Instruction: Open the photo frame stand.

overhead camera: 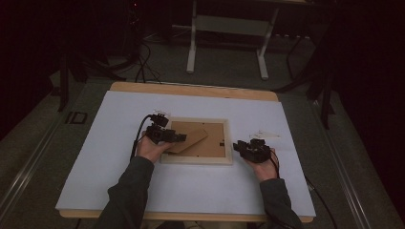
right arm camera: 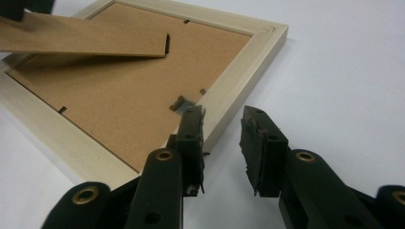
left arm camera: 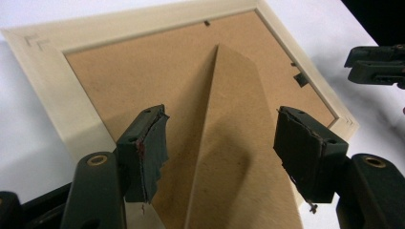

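— Where's the picture frame?

— Face down on the white table sheet, between the two hands, brown backing board up. Its easel stand is lifted off the board.

— Does the left gripper have hold of it?

— No. Its jaws are spread wide either side of the stand, pads clear of it.

— And the right gripper?

— Just off the frame's right edge, jaws parted, nothing between them; one pad sits near the small metal tab.
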A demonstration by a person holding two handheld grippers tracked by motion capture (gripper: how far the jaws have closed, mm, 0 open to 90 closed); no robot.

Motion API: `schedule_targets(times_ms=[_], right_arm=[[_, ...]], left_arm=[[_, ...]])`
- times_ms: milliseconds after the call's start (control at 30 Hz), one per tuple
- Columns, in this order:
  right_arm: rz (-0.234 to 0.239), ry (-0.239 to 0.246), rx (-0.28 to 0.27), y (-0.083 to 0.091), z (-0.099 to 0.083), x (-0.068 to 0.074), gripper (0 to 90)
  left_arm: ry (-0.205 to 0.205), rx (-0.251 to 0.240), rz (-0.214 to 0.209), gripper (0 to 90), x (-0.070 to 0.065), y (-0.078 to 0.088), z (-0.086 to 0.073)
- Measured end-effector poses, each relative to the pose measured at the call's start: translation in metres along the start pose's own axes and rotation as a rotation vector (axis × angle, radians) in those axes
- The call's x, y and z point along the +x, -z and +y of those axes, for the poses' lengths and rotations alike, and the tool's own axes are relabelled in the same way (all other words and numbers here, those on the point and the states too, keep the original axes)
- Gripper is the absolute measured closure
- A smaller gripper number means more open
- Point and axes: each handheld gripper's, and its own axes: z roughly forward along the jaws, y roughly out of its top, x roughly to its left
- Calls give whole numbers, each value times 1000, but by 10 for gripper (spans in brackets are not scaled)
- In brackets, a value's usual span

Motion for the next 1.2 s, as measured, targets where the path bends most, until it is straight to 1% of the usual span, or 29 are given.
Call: schedule_targets(times_ms=[133, 200, 233, 367, 433, 500, 567, 733, 900, 1000, 1167, 1200], right_arm=[[-1, 0, -2, 0, 0, -1, 685], [-1, -1, -2, 0, 0, -1, 683], [-1, -2, -4, 1, 0, -1, 683], [0, -2, -4, 0, 0, -1, 681], [2, 0, -4, 0, 0, -1, 680], [4, -1, -1, 0, 0, 0, 678], [4, 0, 1, -1, 0, 0, 677], [11, 3, 6, -3, 0, 3, 674], [12, 6, 12, -6, 0, 4, 666], [13, 10, 17, -7, 0, 5, 665], [15, 17, 24, -11, 1, 6, 651], [15, 17, 24, -11, 1, 6, 651]], left_arm=[[18, 26, -47, 441, 5, -8, 1], [29, 30, -80, 472, 6, -12, 1], [32, 37, -86, 483, 7, -13, 1], [57, 61, -128, 491, 10, -18, 1], [72, 67, -161, 494, 11, -20, 1], [80, 76, -177, 500, 11, -21, 1], [83, 83, -192, 525, 12, -21, 1], [79, 86, -195, 548, 12, -21, 1], [93, 113, -206, 537, 15, -23, 1], [88, 121, -205, 530, 15, -24, 1], [47, 108, -193, 545, 11, -20, 1], [47, 108, -193, 545, 11, -20, 1]])
